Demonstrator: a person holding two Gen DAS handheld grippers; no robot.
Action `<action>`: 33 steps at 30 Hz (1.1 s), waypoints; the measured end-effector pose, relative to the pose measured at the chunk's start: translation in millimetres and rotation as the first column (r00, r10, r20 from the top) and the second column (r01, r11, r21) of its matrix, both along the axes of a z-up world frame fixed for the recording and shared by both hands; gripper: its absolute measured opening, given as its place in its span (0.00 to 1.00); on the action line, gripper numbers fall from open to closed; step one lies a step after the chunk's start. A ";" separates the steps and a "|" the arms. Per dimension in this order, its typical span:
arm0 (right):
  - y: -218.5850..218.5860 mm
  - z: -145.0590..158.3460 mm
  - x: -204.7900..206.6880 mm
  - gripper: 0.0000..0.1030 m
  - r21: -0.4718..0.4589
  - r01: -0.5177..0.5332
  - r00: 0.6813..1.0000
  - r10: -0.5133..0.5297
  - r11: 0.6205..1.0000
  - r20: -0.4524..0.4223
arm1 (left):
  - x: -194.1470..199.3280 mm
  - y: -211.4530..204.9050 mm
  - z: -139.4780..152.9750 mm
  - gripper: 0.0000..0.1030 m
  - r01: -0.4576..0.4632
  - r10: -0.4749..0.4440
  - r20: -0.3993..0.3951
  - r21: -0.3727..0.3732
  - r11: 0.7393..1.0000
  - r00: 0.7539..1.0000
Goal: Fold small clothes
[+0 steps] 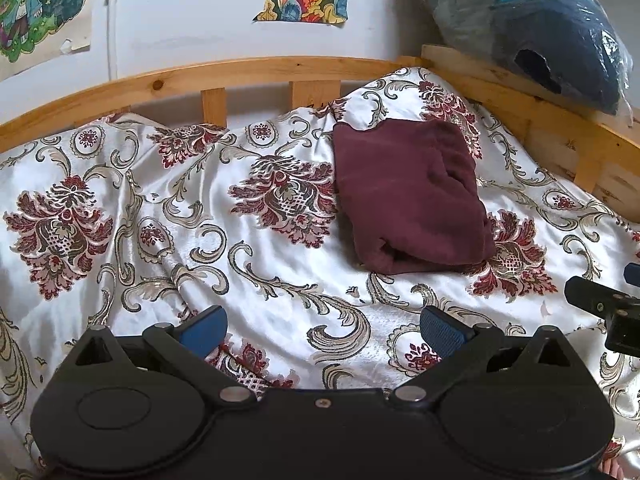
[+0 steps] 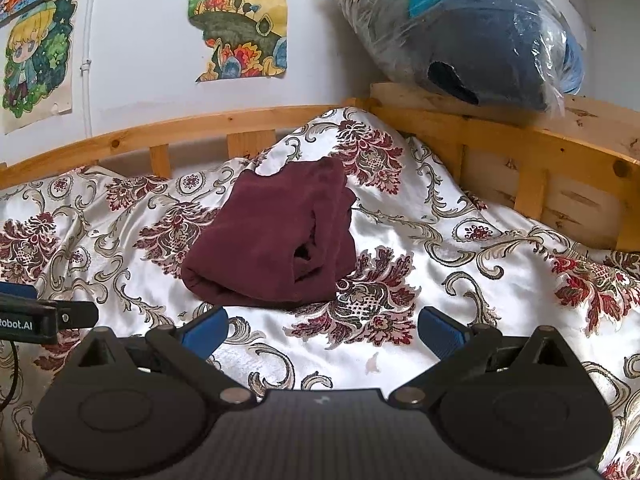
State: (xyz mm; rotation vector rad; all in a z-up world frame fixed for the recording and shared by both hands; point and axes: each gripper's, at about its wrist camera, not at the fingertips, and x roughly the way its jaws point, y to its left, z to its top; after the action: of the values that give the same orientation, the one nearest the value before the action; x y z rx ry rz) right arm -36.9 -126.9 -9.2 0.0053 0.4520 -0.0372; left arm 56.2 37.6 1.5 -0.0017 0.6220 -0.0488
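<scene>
A folded maroon garment [image 1: 412, 196] lies on the floral satin bedspread [image 1: 168, 264], toward the back right of the bed; it also shows in the right wrist view [image 2: 272, 240]. My left gripper [image 1: 324, 330] is open and empty, hovering over the bedspread in front of and left of the garment. My right gripper [image 2: 322, 330] is open and empty, just in front of the garment. The right gripper's tip shows at the right edge of the left wrist view [image 1: 600, 300]; the left gripper's side shows at the left edge of the right wrist view [image 2: 44, 316].
A wooden bed rail [image 1: 240, 72] runs along the back and right side [image 2: 520, 152]. A plastic-wrapped blue bundle [image 2: 480, 32] rests on the right rail. Drawings [image 2: 240, 20] hang on the white wall behind.
</scene>
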 end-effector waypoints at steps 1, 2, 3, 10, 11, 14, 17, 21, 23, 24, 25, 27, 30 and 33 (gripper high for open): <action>-1.0 -0.2 0.0 1.00 0.004 0.002 1.000 -0.002 1.000 -0.001 | 0.0 0.0 -0.1 0.99 0.000 0.000 0.002 -0.001 1.000 1.000; -1.8 -0.6 0.3 1.00 0.008 0.006 1.000 -0.006 1.000 -0.003 | 0.1 -0.1 0.2 0.99 0.000 0.000 0.004 -0.001 1.000 1.000; -2.3 -0.9 0.6 1.00 0.011 0.007 1.000 -0.007 1.000 -0.006 | 0.0 -0.3 0.4 0.99 -0.002 0.002 0.005 0.000 1.000 1.000; -2.6 -0.1 -0.9 1.00 0.010 0.009 1.000 -0.009 1.000 0.000 | -0.6 0.6 1.0 0.99 -0.005 0.005 0.008 0.003 1.000 1.000; -2.5 -0.1 -0.8 1.00 0.011 0.009 1.000 -0.009 1.000 -0.001 | -0.7 0.5 1.1 0.99 -0.005 0.005 0.009 0.003 1.000 1.000; -2.8 -0.2 -0.8 1.00 0.013 0.011 1.000 -0.011 1.000 -0.004 | -0.9 0.4 0.5 0.99 -0.004 0.004 0.009 0.004 1.000 1.000; -2.6 -0.4 -0.8 1.00 0.012 0.011 1.000 -0.011 1.000 -0.006 | -0.6 0.1 0.5 0.99 -0.004 0.004 0.009 0.005 1.000 1.000; -2.9 -0.4 -0.9 1.00 0.010 0.010 1.000 -0.010 1.000 -0.007 | -0.6 -0.2 0.2 0.99 -0.003 0.003 0.010 0.005 1.000 1.000; -2.9 -0.4 -0.8 1.00 0.012 0.011 1.000 -0.011 1.000 -0.007 | -0.6 -0.2 0.3 0.99 -0.001 0.001 0.009 0.005 1.000 1.000; -3.0 -0.3 -0.8 1.00 0.012 0.011 1.000 -0.011 1.000 -0.007 | -0.6 -0.3 0.0 0.99 0.000 0.000 0.009 0.005 1.000 1.000; -3.1 -0.2 -1.1 1.00 0.014 0.012 1.000 -0.012 1.000 -0.008 | -0.5 -0.2 0.3 0.99 0.001 -0.001 0.007 0.005 1.000 1.000; -3.2 -1.0 -0.5 1.00 0.017 0.012 1.000 -0.012 1.000 -0.011 | -0.2 -0.8 0.4 0.99 0.004 -0.004 0.003 0.006 1.000 1.000; -3.1 -1.1 -0.1 1.00 0.017 0.012 1.000 -0.012 1.000 -0.011 | -0.7 -1.9 0.2 0.99 0.007 -0.007 0.003 0.012 1.000 1.000; -3.1 -1.3 -0.4 1.00 0.016 0.014 1.000 -0.014 1.000 -0.009 | -0.9 -2.2 0.3 0.99 0.008 -0.008 0.004 0.012 1.000 1.000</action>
State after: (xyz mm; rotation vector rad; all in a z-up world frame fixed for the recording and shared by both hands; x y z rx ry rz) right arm -37.3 -130.1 -10.5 0.0245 0.4613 -0.0474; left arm 55.3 35.4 1.7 0.0128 0.6181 -0.0527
